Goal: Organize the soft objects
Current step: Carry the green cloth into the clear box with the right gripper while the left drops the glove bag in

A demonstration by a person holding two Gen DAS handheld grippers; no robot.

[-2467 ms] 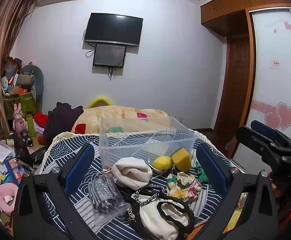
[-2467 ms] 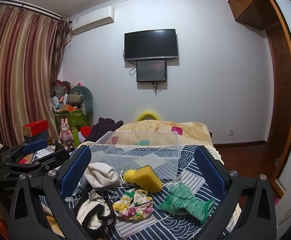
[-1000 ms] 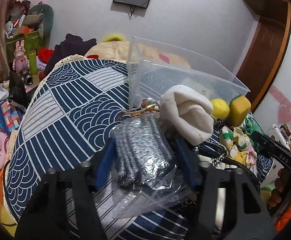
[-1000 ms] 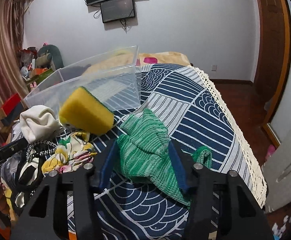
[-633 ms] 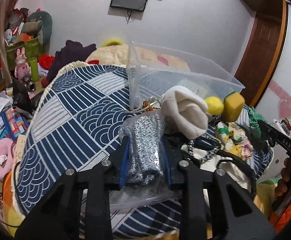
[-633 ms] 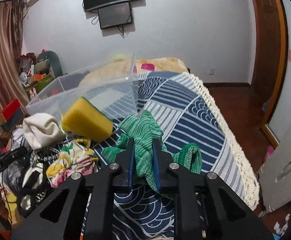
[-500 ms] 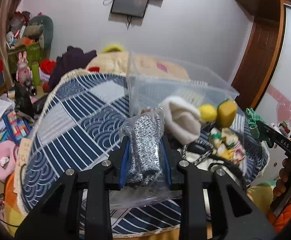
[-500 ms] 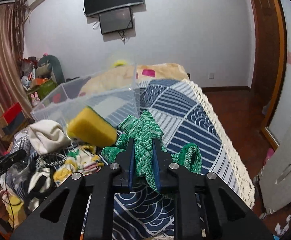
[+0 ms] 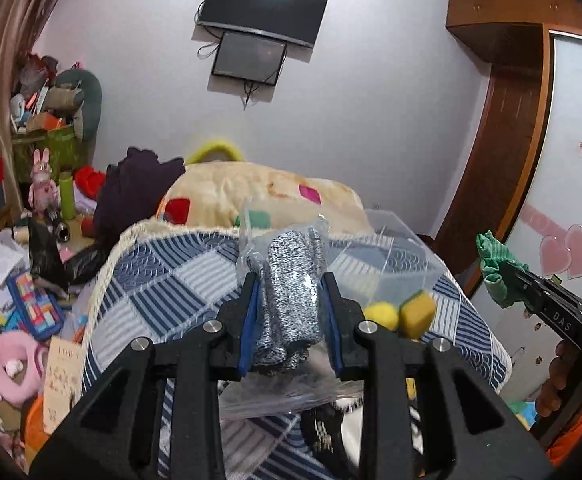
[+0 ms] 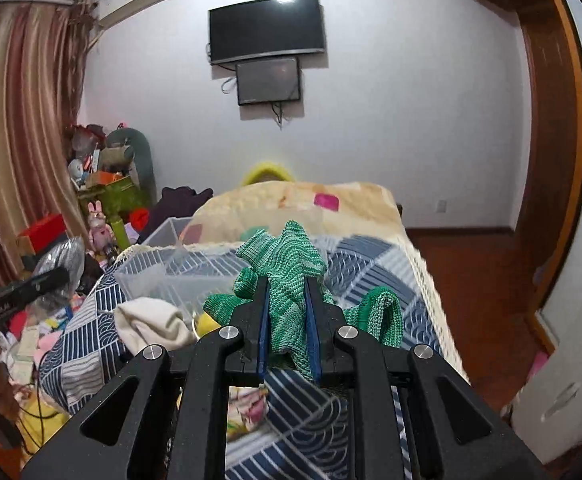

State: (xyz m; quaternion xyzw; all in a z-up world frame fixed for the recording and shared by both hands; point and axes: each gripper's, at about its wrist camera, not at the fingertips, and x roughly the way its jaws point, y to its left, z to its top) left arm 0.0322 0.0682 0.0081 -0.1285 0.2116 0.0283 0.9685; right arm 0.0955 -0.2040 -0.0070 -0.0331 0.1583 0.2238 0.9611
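My left gripper (image 9: 291, 304) is shut on a grey knit cloth in a clear plastic bag (image 9: 293, 280), held up above the bed. My right gripper (image 10: 287, 308) is shut on a green knit cloth (image 10: 287, 264), also lifted; it shows at the right edge of the left wrist view (image 9: 495, 268). A clear plastic box (image 10: 163, 268) stands on the blue patterned bedspread (image 9: 163, 280) ahead. A yellow ball (image 9: 381, 316), a yellow sponge (image 9: 417, 314) and a cream cloth (image 10: 151, 320) lie in front of the box.
A floral cloth (image 10: 247, 404) lies under the right gripper. A beige blanket (image 9: 259, 196) is heaped behind the box. Toys and clutter (image 9: 19, 280) cover the floor at left. A wooden door (image 10: 551, 160) is at right.
Both grippers closed on their cloths and lifted them off the bedspread, rising and tilting up toward the box.
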